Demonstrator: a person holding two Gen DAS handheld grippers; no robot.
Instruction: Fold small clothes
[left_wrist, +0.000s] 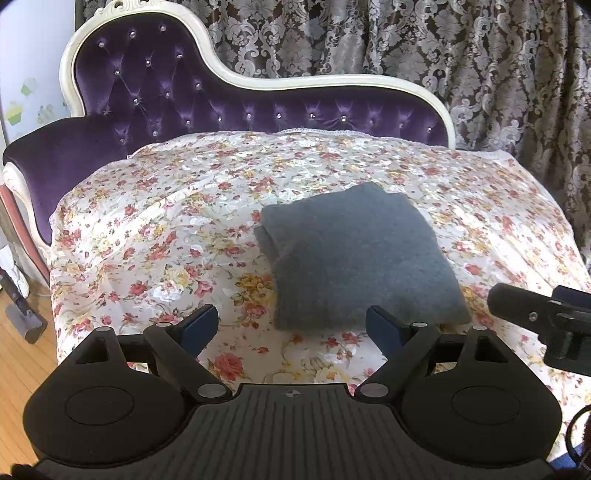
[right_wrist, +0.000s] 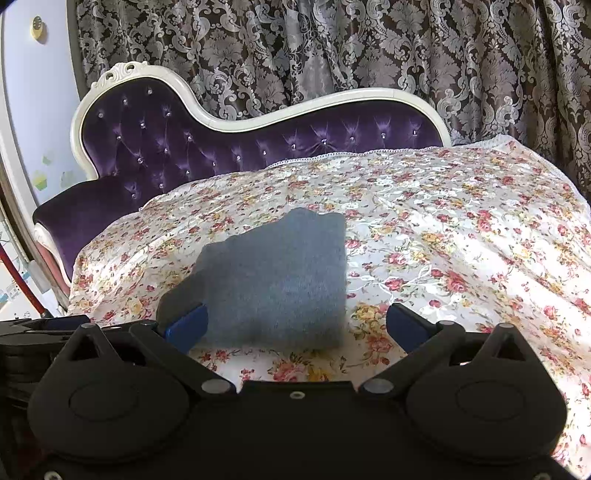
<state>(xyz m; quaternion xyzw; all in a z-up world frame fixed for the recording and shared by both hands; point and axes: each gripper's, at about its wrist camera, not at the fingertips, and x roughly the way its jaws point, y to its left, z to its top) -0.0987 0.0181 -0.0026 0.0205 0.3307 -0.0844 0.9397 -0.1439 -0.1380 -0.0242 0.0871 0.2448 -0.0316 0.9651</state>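
One floral bedspread (left_wrist: 147, 221) covers the chaise, a flat place for folding. On it lies the grey knit garment (left_wrist: 354, 254), apparently already folded square. Left tongs (left_wrist: 291, 328) and right tongs (right_wrist: 295, 325) hover apart, empty, just short of it.

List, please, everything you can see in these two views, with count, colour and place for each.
garment: one, grey, folded, on the cover, nearer the front
cover: one, white with red and yellow flowers, spread over the couch seat
couch: one, purple tufted back, cream frame, behind the cover
curtain: one, dark with silver pattern, behind the couch
floor: wooden, lower left
left gripper: one, black, blue pads, open, empty
right gripper: one, black, blue pads, open, empty
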